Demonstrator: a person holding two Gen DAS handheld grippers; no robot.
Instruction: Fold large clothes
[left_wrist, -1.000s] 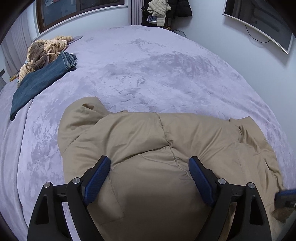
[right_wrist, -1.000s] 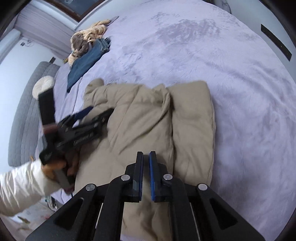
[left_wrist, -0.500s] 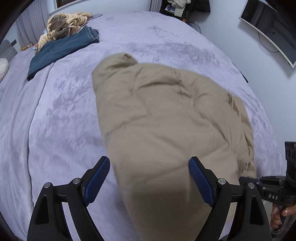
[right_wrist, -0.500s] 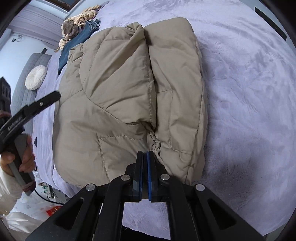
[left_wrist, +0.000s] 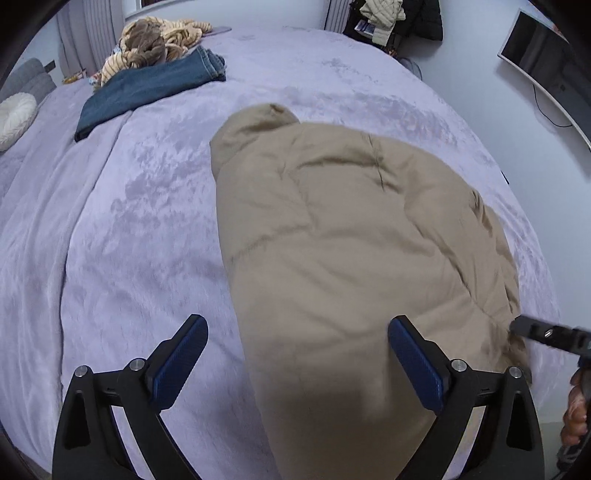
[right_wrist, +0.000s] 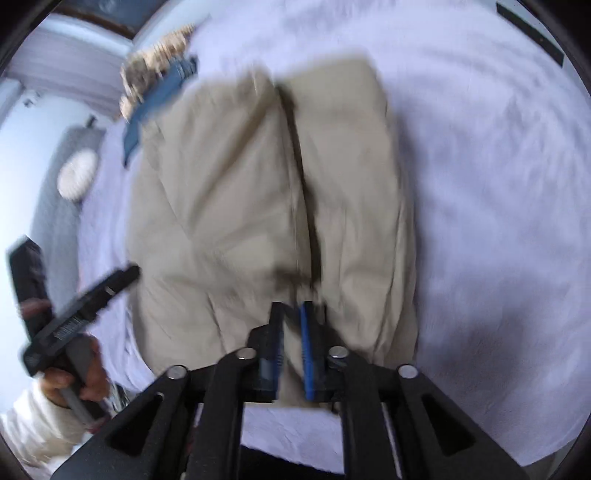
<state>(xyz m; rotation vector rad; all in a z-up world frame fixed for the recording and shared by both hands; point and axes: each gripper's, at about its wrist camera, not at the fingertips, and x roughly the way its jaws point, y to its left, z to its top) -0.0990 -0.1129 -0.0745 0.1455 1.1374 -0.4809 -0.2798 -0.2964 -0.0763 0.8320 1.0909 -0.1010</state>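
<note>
Nearest to the person, the left gripper (left_wrist: 297, 354) is above the near end of the beige padded jacket (left_wrist: 354, 258). Its two blue pads (left_wrist: 181, 360) are spread very wide and the jaws are opening more. The jacket's edge lies below, between the pads, but they do not press on it, and the left one is over the bare lilac bed cover (left_wrist: 122, 236).

The right gripper (right_wrist: 291, 332) is at the near hem of the same jacket (right_wrist: 236, 206), just where a dark fold line runs down the middle. Its jaws are opening, with only a narrow gap between the blue pads. Beige cloth is seen in this gap, but the view is blurred and I cannot tell if the pads pinch it. In the right wrist view, a hand (right_wrist: 83, 376) with a white sleeve (right_wrist: 35, 424) holds the handle of the left gripper at the jacket's left side.

The jacket is folded to a long bundle and lies on the bed, from the near edge toward the middle.

Further on the cover, well apart from the jacket, lie folded blue jeans (left_wrist: 147, 86), and just behind them a striped tan garment (left_wrist: 155, 40) in a heap. At the far left is a round white cushion (left_wrist: 16, 118). On the right wall hangs a dark screen (left_wrist: 543, 62).
</note>
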